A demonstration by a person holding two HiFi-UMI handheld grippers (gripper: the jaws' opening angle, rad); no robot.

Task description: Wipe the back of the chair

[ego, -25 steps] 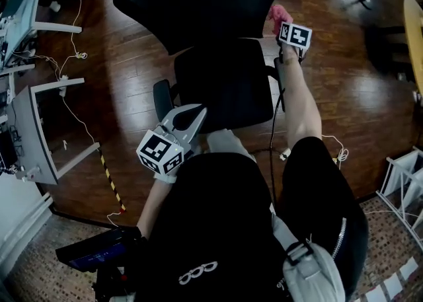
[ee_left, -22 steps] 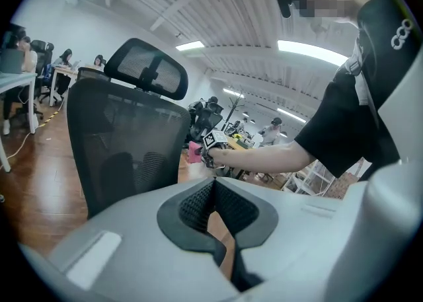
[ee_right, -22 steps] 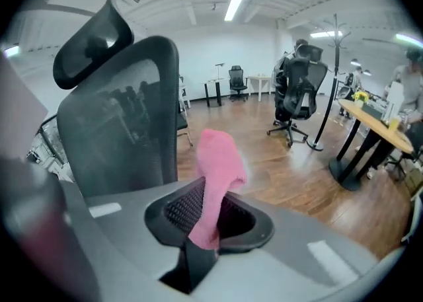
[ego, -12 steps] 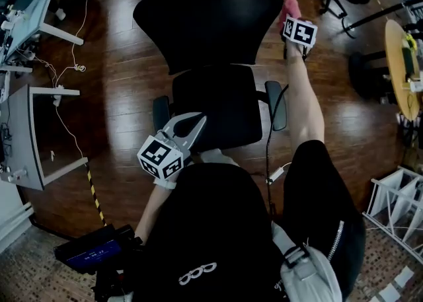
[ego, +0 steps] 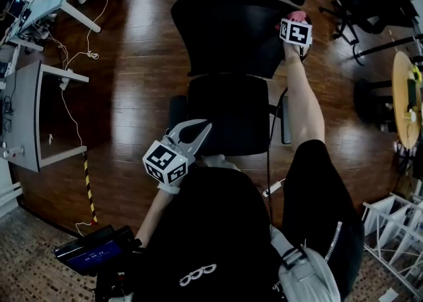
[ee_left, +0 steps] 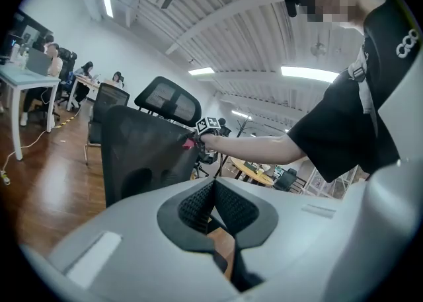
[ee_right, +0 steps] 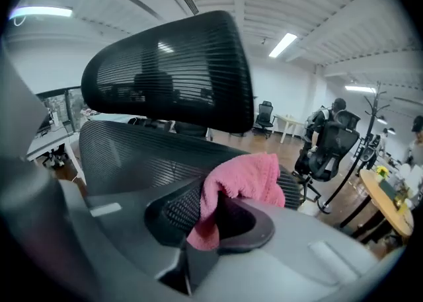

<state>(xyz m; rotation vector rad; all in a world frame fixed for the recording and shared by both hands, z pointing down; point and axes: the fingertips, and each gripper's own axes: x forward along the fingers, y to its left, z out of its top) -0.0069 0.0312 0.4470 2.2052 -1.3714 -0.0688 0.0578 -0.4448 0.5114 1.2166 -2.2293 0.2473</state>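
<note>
Wooden floor (ego: 132, 82); outstretched right gripper (ee_right: 215, 213) holds pink cloth (ee_right: 246, 178) at backrest (ego: 228, 36).

The bare right arm (ego: 303, 106) reaches toward 12 o'clock; its grey two-jaw right gripper (ego: 295, 28) clamps a fluffy pink cloth (ee_right: 244, 178). The grey left gripper (ego: 198, 129), jaws pressed together, points at 1 o'clock, close to the torso.

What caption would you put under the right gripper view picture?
The right tool grips a pink cloth beside the black mesh chair back.

A white table (ego: 25, 117) stands at left on wooden floor (ego: 132, 49). A round yellow table (ego: 400, 115) edges the right.
</note>
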